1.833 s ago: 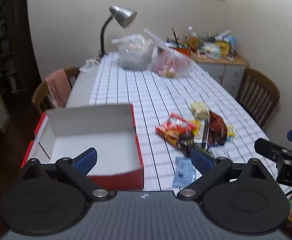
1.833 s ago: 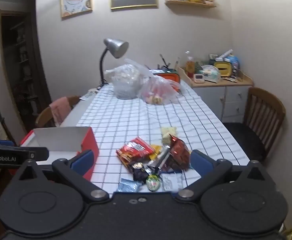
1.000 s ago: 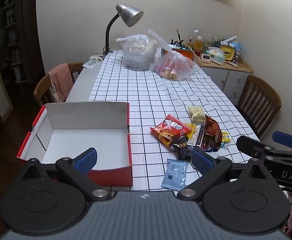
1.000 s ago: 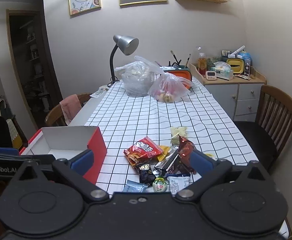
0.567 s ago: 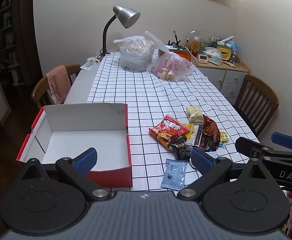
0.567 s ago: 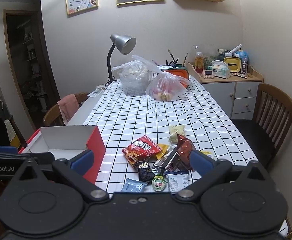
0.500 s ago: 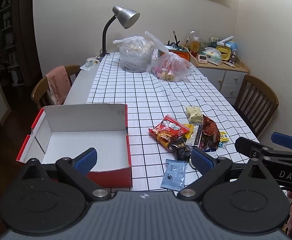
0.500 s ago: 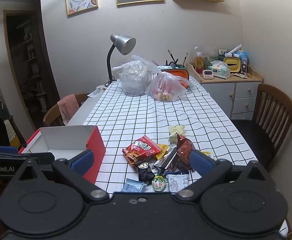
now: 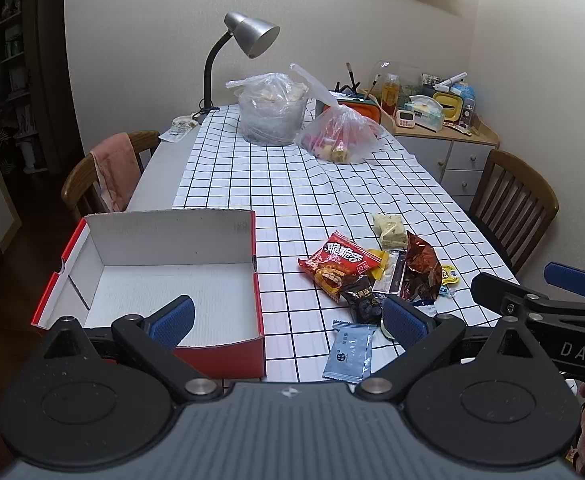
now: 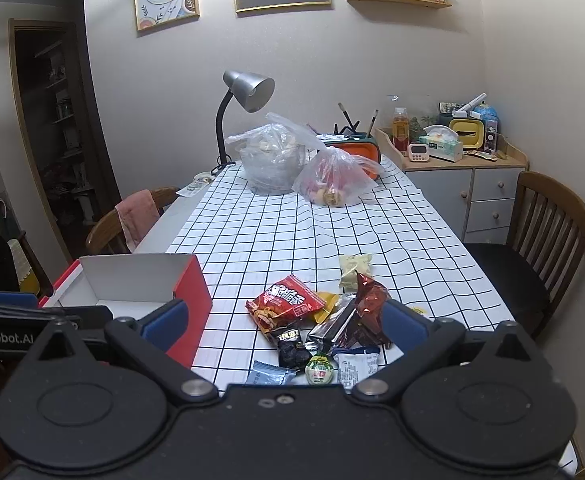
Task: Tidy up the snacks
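An open red box with a white inside (image 9: pixel 160 280) sits at the table's near left; it also shows in the right wrist view (image 10: pixel 132 280). A pile of snack packets lies to its right: a red packet (image 9: pixel 338 266) (image 10: pixel 286 304), a dark red foil packet (image 9: pixel 424 266) (image 10: pixel 368 304), a black packet (image 9: pixel 362 298), a light blue sachet (image 9: pixel 348 352) and a pale green packet (image 9: pixel 390 230). My left gripper (image 9: pixel 288 320) is open and empty above the near table edge. My right gripper (image 10: pixel 284 324) is open and empty before the pile.
Two clear plastic bags (image 9: pixel 272 114) (image 9: pixel 342 138) and a grey desk lamp (image 9: pixel 248 36) stand at the table's far end. Wooden chairs stand at the left (image 9: pixel 104 172) and right (image 9: pixel 512 200). A cluttered cabinet (image 10: pixel 452 168) is at the back right.
Both grippers have drawn back and risen slightly, then held nearly still. The jaws stay open. Nothing on the table has moved.
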The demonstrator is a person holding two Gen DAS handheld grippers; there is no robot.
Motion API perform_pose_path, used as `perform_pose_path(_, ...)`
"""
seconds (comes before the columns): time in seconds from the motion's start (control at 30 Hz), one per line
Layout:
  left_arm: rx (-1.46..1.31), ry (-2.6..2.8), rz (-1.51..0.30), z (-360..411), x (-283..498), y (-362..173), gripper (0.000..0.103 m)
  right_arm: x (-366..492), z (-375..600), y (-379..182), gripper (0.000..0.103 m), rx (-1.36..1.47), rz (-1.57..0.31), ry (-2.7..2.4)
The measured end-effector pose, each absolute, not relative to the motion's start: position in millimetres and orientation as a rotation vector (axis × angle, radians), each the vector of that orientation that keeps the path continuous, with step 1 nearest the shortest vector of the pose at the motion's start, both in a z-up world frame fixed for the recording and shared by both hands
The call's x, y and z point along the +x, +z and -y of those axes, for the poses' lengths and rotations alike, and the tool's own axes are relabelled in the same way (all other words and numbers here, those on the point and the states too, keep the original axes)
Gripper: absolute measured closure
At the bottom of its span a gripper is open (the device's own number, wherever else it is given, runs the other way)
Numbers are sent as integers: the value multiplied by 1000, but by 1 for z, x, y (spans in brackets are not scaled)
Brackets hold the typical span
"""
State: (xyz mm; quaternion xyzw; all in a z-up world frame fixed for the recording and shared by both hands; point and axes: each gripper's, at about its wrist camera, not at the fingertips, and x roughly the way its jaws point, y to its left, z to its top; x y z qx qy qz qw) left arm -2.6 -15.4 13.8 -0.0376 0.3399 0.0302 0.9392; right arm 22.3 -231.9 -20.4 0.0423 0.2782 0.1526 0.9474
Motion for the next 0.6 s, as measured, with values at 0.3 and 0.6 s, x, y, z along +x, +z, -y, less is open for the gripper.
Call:
perform_pose_path(0.3, -77, 63, -693, 16, -3, 14, 2, 23, 230, -21, 0, 88, -563, 320)
perform_pose_path(0.6, -75, 57, -687, 14, 3, 16, 2, 22, 227, -20, 0, 90, -554, 326)
